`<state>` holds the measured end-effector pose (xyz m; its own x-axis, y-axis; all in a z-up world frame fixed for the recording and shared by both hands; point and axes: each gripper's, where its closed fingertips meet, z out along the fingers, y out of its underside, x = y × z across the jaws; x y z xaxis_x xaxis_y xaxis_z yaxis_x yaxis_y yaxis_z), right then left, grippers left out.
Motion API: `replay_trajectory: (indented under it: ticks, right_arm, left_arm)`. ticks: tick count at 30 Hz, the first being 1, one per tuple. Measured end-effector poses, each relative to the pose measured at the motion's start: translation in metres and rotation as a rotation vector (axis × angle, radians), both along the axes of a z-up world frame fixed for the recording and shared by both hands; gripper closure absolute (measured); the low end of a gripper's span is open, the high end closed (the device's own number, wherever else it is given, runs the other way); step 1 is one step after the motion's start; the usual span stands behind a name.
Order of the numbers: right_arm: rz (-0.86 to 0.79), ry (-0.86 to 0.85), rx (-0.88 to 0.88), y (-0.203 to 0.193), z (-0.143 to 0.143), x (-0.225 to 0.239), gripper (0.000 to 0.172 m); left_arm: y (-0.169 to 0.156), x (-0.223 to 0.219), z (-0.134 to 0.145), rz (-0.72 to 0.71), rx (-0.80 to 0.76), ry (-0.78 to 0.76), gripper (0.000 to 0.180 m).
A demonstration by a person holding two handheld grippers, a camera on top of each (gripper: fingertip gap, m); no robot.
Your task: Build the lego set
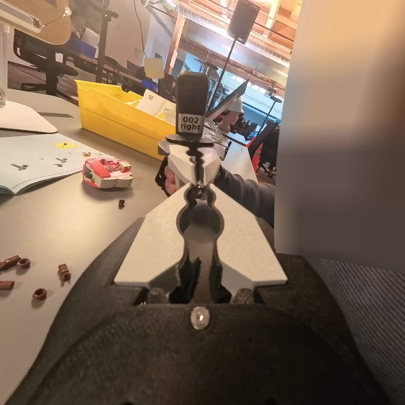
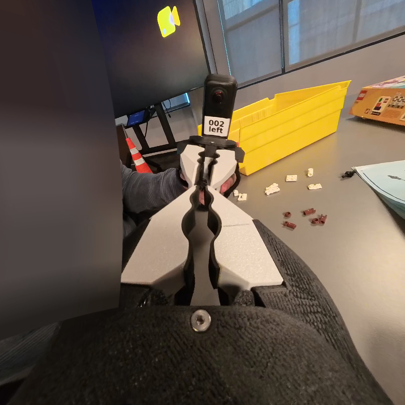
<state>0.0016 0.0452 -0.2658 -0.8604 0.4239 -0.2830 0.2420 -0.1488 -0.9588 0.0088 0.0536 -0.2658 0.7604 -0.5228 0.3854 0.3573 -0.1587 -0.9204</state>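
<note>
My two grippers face each other tip to tip above the grey table (image 1: 65,230). My right gripper (image 2: 201,189) is shut on a small black piece (image 2: 201,186) at its very tips. It also shows in the left wrist view (image 1: 199,183), held by a hand in a grey sleeve. My left gripper (image 1: 199,188) stands slightly open, and the black piece (image 1: 199,189) sits between its fingertips with a sliver of space beside it. The left gripper shows in the right wrist view (image 2: 203,182) with its fingers a little apart.
A yellow bin (image 1: 114,118) (image 2: 295,127) stands behind. A pink, red and white brick model (image 1: 107,173) lies beside an open booklet (image 1: 32,162) (image 2: 390,186). Loose brown pieces (image 1: 39,293) (image 2: 306,217), white pieces (image 2: 271,189) and a black bit (image 1: 121,203) lie scattered. An orange box (image 2: 383,105) sits far right. The tips of both grippers are at nearly the same place.
</note>
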Motion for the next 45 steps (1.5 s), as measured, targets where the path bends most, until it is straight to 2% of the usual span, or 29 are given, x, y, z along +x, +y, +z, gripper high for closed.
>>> replay_trajectory:
  ticks: [4,7,8,12,15,17,21,25,32,36,43,45]
  right_arm:
    - [-0.007,-0.001,0.009,0.0,-0.001,-0.001,0.17]
    - [-0.084,-0.011,0.026,0.007,-0.004,-0.011,0.168]
    - [-0.151,-0.02,0.048,0.016,-0.007,-0.018,0.162]
    - [-0.404,-0.134,0.298,0.062,-0.042,-0.037,0.158]
    - [-0.485,-0.191,0.568,0.081,-0.07,-0.034,0.161]
    - [-0.476,-0.219,0.646,0.083,-0.077,-0.029,0.16]
    - [-0.516,-0.249,0.684,0.094,-0.073,-0.022,0.154]
    - [-0.544,-0.308,0.73,0.11,-0.083,-0.015,0.151]
    - [-0.484,-0.205,0.889,0.1,-0.094,-0.016,0.152]
    - [-0.479,-0.235,0.92,0.097,-0.1,-0.018,0.155]
    - [-0.517,-0.323,0.856,0.098,-0.104,-0.023,0.166]
    - [-0.531,-0.32,0.788,0.095,-0.099,-0.028,0.166]
  left_arm:
    - [0.0,-0.002,-0.001,0.001,-0.016,-0.015,0.172]
    - [0.003,-0.012,-0.004,0.094,-0.027,0.065,0.174]
    - [0.004,-0.02,-0.006,0.151,-0.028,0.103,0.174]
    - [0.003,-0.05,-0.013,0.353,-0.068,0.215,0.174]
    - [0.003,-0.058,-0.019,0.393,-0.103,0.234,0.174]
    - [0.003,-0.06,-0.02,0.405,-0.108,0.25,0.174]
    - [0.001,-0.062,-0.019,0.417,-0.103,0.254,0.174]
    - [0.002,-0.06,-0.019,0.4,-0.103,0.232,0.174]
    - [0.004,-0.053,-0.022,0.363,-0.117,0.239,0.174]
    - [0.005,-0.049,-0.024,0.345,-0.128,0.243,0.174]
    - [0.006,-0.047,-0.026,0.339,-0.14,0.247,0.174]
    - [0.006,-0.049,-0.025,0.345,-0.138,0.231,0.174]
